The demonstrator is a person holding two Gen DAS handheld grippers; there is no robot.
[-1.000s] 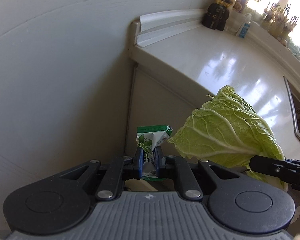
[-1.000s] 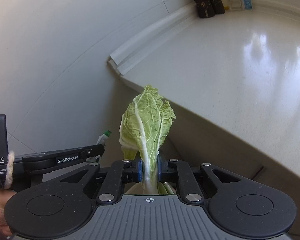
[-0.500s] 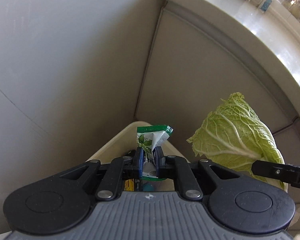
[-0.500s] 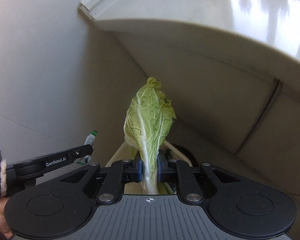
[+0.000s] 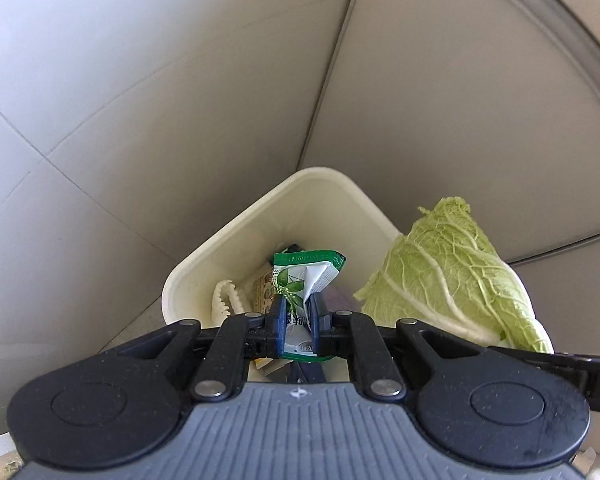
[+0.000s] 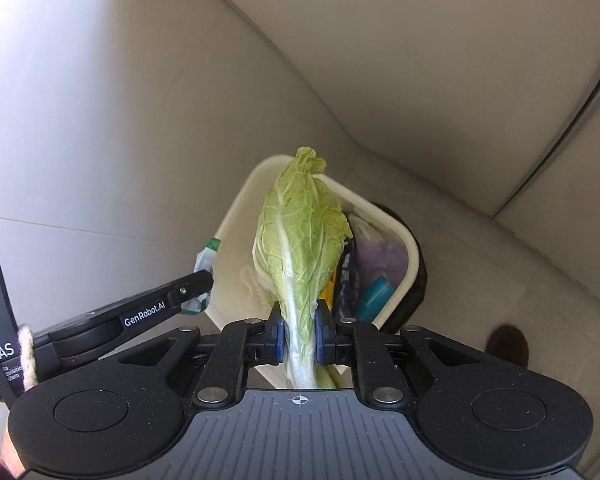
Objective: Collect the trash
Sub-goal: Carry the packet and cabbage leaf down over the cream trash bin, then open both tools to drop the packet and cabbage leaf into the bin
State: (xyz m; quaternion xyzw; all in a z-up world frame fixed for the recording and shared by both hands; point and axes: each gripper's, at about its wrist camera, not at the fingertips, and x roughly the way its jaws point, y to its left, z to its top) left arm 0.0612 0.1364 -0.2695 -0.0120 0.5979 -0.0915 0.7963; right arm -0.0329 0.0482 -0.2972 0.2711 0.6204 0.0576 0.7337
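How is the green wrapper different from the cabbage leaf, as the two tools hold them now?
The wrapper is small, printed and crumpled; the leaf is far larger, pale green and veined. The left tool pinches the wrapper across its middle; the right tool pinches the leaf by its white stalk, blade standing up. Both are clamped tight and held above the open bin.

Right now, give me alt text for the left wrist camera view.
The left gripper pinches a green and white wrapper above a cream trash bin already holding litter. A pale green cabbage leaf hangs at right, by the bin's rim.
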